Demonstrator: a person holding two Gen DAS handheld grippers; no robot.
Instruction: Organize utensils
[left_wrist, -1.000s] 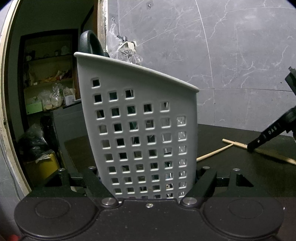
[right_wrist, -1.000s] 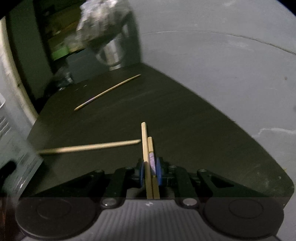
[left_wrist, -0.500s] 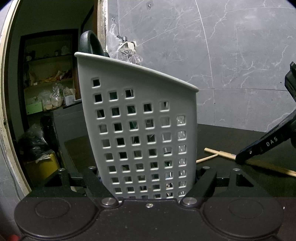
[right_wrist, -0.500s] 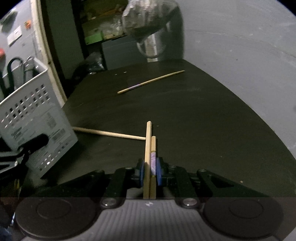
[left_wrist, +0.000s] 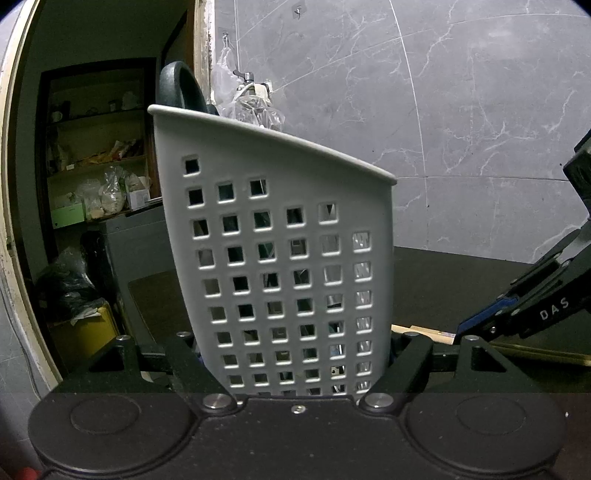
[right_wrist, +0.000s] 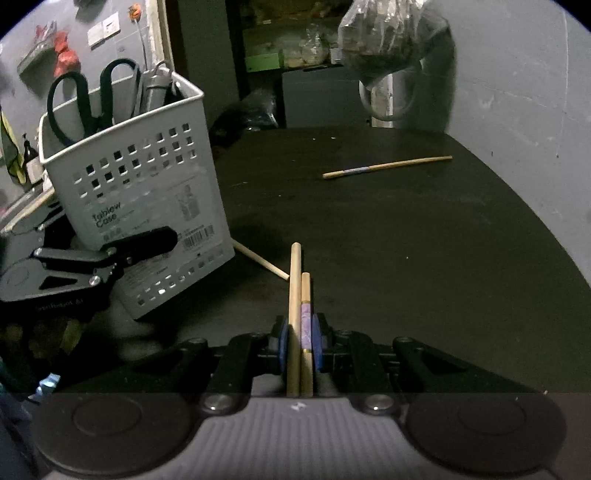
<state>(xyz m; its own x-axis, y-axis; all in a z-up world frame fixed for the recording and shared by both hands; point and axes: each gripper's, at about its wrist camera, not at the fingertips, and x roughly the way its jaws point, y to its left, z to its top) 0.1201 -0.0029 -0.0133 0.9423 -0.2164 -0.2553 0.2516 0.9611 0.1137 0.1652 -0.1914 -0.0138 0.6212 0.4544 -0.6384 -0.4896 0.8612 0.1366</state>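
Note:
A white perforated basket (left_wrist: 280, 258) stands tilted on the dark table, and my left gripper (left_wrist: 295, 369) is shut on its lower part, a finger on each side. In the right wrist view the same basket (right_wrist: 140, 199) sits at the left with black scissors (right_wrist: 81, 99) in it and the left gripper (right_wrist: 110, 254) clamped on its wall. My right gripper (right_wrist: 300, 332) is shut on two wooden chopsticks (right_wrist: 295, 288), which point forward just right of the basket. In the left wrist view the right gripper (left_wrist: 517, 310) comes in low from the right.
One loose chopstick (right_wrist: 388, 167) lies far back on the table; another (right_wrist: 262, 260) pokes out from beside the basket's base. A metal jug under a plastic bag (right_wrist: 395, 74) stands at the back by the grey wall. Cluttered shelves sit beyond the table's left edge.
My right gripper has moved toward the basket with both chopsticks and rolled, so the basket now shows at its left. The left gripper and basket have not moved.

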